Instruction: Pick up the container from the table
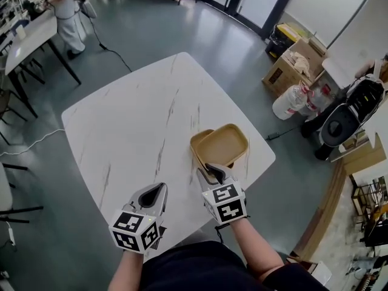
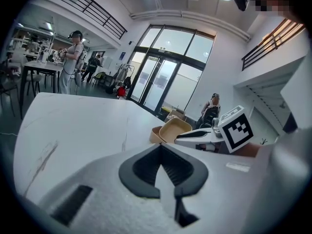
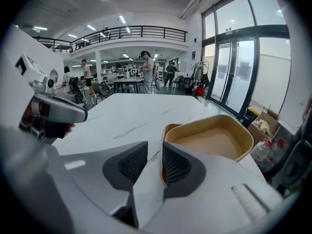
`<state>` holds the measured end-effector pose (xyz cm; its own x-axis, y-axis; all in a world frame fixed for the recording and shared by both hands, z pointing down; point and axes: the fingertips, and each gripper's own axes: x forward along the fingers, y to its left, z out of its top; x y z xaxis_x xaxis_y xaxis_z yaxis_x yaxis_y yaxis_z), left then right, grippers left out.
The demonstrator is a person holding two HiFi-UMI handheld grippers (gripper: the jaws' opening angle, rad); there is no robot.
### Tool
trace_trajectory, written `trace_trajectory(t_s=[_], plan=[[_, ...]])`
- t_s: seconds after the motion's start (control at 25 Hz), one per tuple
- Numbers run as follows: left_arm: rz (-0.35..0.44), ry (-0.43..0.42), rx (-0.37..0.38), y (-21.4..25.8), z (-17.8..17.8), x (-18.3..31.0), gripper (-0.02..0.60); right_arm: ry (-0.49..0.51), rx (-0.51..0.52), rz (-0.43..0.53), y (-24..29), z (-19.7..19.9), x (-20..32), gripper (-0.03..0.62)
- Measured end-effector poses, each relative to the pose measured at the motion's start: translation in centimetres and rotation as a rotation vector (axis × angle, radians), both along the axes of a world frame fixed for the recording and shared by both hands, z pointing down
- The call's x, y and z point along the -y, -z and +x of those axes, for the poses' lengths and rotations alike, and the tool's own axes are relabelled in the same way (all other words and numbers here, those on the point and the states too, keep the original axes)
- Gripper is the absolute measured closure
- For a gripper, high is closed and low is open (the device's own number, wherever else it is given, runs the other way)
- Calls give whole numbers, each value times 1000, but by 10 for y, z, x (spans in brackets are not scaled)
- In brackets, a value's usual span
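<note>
Tan container (image 1: pixel 223 145): shallow and thin-walled, judged light, fairly stiff and smooth. It sits near the tabletop's (image 1: pixel 133 126) right edge, askew on a second tan tray (image 1: pixel 198 142). The near rim looks the best hold. Right gripper (image 1: pixel 212 173) is spread just short of it, pinching nothing. Left gripper (image 1: pixel 161 188) is pressed together, empty.

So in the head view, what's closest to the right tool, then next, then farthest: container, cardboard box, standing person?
1. container, just ahead, on the table.
2. cardboard box, upper right, off the table.
3. standing person, far top left.
</note>
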<state>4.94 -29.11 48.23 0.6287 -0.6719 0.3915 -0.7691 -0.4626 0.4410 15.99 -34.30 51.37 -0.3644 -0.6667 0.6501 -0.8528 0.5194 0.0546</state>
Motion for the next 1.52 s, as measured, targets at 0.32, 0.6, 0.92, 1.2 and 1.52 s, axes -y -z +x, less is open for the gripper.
trace_trajectory(t_s=[0.32, 0.6, 0.92, 1.2, 1.52], plan=[[-12, 19, 7, -9, -3, 11, 581, 51, -187, -20, -20, -1, 11, 468], [-14, 17, 11, -13, -6, 21, 581, 61, -273, -54, -32, 6, 19, 464], [-26, 28, 13, -17, -16, 28, 581, 77, -323, -144, -56, 8, 17, 457], [-38, 32, 26, -23, -21, 29, 581, 46, -356, -131, -60, 13, 22, 514], [-40, 27, 44, -21, -20, 24, 581, 50, -358, -108, -54, 14, 17, 526]])
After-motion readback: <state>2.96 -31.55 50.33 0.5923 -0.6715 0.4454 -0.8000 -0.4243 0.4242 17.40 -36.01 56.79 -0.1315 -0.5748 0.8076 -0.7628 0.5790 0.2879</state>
